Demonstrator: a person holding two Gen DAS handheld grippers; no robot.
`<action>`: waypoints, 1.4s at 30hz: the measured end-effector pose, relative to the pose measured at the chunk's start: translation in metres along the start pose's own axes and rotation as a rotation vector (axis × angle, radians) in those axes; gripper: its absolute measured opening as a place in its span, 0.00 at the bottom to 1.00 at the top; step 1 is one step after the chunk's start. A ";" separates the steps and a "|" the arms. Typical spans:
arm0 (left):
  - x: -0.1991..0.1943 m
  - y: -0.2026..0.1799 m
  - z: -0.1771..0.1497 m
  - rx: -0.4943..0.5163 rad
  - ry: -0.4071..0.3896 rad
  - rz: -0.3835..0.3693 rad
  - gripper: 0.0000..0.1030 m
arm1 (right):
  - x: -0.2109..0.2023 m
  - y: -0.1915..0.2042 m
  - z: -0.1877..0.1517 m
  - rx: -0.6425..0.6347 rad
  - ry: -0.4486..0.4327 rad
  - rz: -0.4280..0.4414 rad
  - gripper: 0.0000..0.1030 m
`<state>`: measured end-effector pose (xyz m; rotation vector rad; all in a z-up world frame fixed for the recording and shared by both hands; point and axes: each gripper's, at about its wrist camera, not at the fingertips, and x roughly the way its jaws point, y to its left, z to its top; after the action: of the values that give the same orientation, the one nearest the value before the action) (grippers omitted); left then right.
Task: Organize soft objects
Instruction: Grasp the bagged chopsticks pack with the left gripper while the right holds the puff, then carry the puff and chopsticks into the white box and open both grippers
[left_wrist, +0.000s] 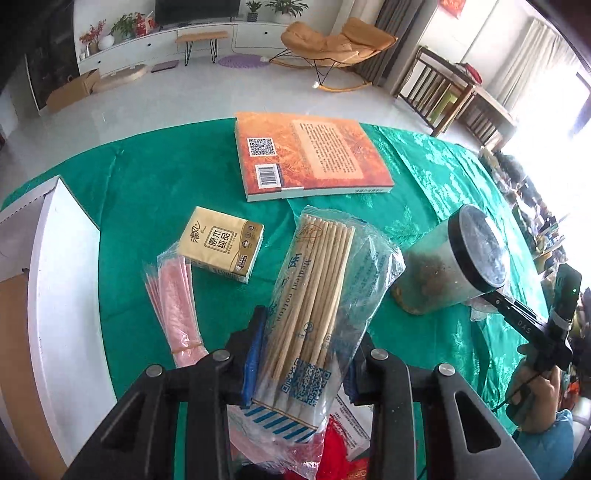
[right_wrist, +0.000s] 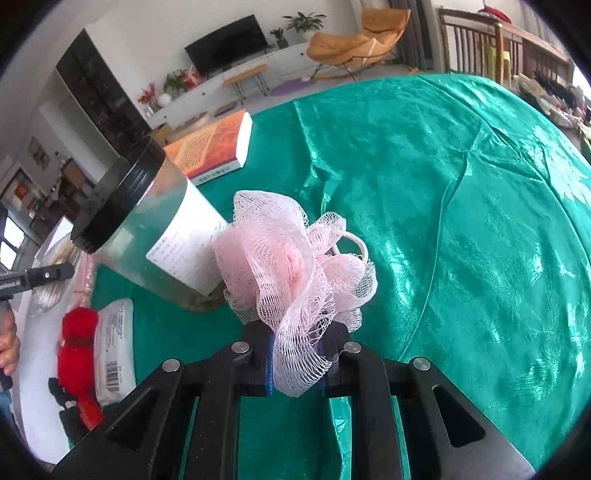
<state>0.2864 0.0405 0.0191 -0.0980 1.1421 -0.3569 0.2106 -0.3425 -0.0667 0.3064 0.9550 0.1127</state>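
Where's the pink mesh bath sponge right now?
In the right wrist view, the pink mesh sponge is pinched in the right gripper, just right of the black-lidded jar on the green tablecloth.

Bright daylight is admitted from a blown-out window (left_wrist: 546, 122) at three o'clock, glare is thrown across the green tablecloth (right_wrist: 461, 221), and edges are bent and darkened by fisheye distortion.
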 end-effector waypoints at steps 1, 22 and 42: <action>-0.009 0.000 -0.002 -0.013 -0.018 -0.014 0.34 | -0.003 -0.002 0.006 0.011 -0.009 -0.017 0.18; -0.218 0.176 -0.234 -0.274 -0.237 0.437 0.56 | -0.125 0.345 -0.085 -0.394 0.047 0.614 0.22; -0.089 -0.069 -0.282 0.153 -0.231 0.164 0.99 | -0.074 0.090 -0.149 -0.047 0.001 -0.320 0.80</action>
<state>-0.0162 0.0344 -0.0037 0.0869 0.8847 -0.2782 0.0498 -0.2426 -0.0611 0.1077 0.9901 -0.1578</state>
